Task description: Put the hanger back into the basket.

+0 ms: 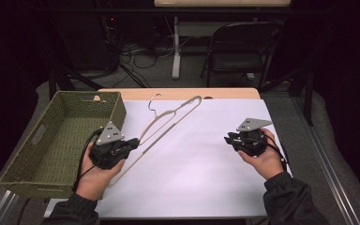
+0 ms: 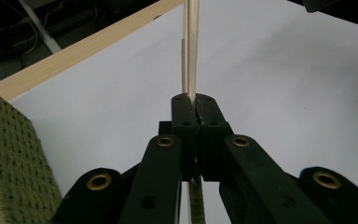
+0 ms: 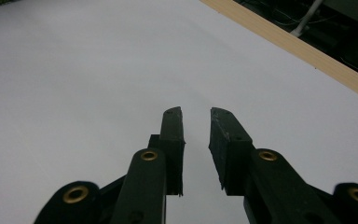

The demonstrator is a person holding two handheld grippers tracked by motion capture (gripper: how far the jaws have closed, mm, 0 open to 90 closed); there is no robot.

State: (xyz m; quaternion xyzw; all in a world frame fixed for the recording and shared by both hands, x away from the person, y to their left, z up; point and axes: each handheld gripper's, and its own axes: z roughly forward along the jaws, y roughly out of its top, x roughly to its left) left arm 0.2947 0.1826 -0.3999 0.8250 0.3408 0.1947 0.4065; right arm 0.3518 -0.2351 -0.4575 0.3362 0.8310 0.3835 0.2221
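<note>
From above, the left gripper (image 1: 134, 143) pinches a slim cream hanger (image 1: 168, 123) with a wire hook, lying on the smooth white sheet (image 1: 201, 159) beside a woven green basket (image 1: 51, 145). Its own view shows matte black jaws clamped on the hanger's (image 2: 192, 46) round rod. The right gripper (image 3: 196, 116) stands slightly spread, empty, over the sheet (image 3: 74, 70).

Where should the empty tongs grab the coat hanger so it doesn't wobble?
Probably on the far straight arm of the hanger, near its rounded end, coming from the right tongs side. The left tongs already pinch the near end, so the long thin frame hangs out unsupported. Avoid the thin wire hook.
</note>
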